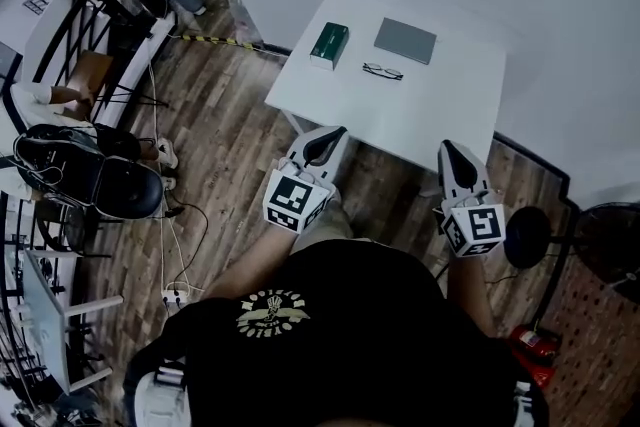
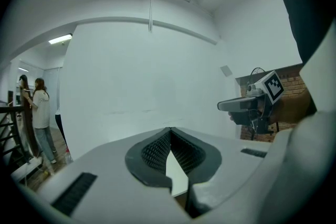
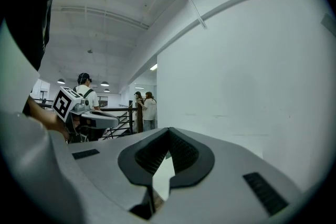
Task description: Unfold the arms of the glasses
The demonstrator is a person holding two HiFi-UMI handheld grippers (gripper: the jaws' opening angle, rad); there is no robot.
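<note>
A pair of dark-framed glasses [image 1: 382,71] lies folded on the white table [image 1: 420,115], near its middle. Both grippers hang in the air in front of the table's near edge, well short of the glasses. My left gripper [image 1: 333,132] points at the table's near left part, its jaws shut and empty; in its own view the black pads [image 2: 157,152] meet at the tip of the left gripper [image 2: 170,129]. My right gripper [image 1: 446,147] is at the near right, and the right gripper [image 3: 168,129] is likewise shut on nothing. The gripper views show only white wall, not the glasses.
A green box [image 1: 329,44] and a flat grey case [image 1: 405,40] lie on the table behind the glasses. A black chair [image 1: 110,180], cables and a railing stand at the left, a fan [image 1: 600,240] and a red extinguisher [image 1: 535,343] at the right. People [image 2: 39,113] stand far left.
</note>
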